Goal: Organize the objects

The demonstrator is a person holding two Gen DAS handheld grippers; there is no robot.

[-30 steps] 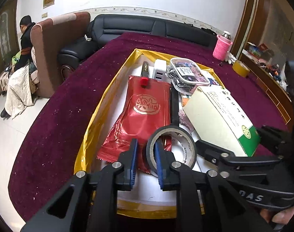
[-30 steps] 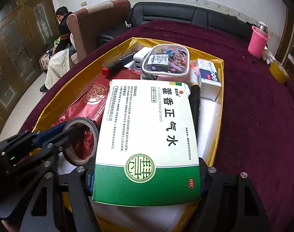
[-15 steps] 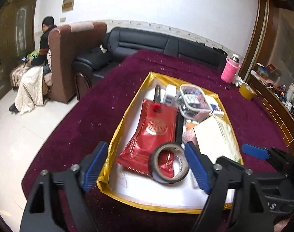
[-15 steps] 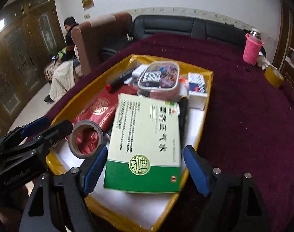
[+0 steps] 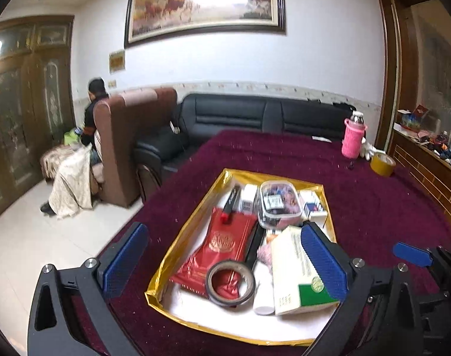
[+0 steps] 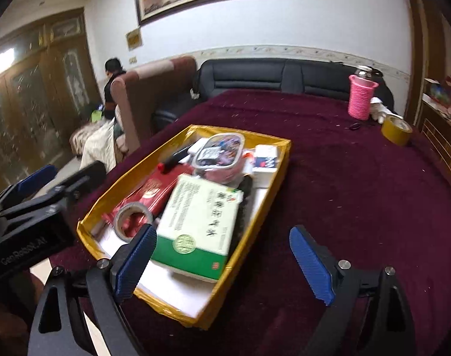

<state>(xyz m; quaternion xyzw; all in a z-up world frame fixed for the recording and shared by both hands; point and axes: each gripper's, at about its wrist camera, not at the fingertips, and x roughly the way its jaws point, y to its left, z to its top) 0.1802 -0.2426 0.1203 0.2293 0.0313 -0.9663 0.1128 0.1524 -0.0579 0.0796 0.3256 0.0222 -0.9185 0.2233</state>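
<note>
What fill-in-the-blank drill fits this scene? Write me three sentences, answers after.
1. The black tape roll lies partly on the ____ foil packet.
2. The green-and-white medicine box sits inside the ____-rimmed tray.
3. Both the left gripper and right gripper have their jaws ____.

Answers: red; gold; open

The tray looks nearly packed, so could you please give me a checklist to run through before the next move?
1. Left gripper open and holding nothing: ok.
2. Right gripper open and holding nothing: ok.
3. Tape roll inside the tray, lying partly on the red packet: ok.
4. Medicine box inside the tray: ok, though it lies tilted on other items.
5. Yellow tape and pink bottle put away: not ok, both stand on the cloth outside the tray.
6. Room left in the tray for them: cannot tell.
</note>
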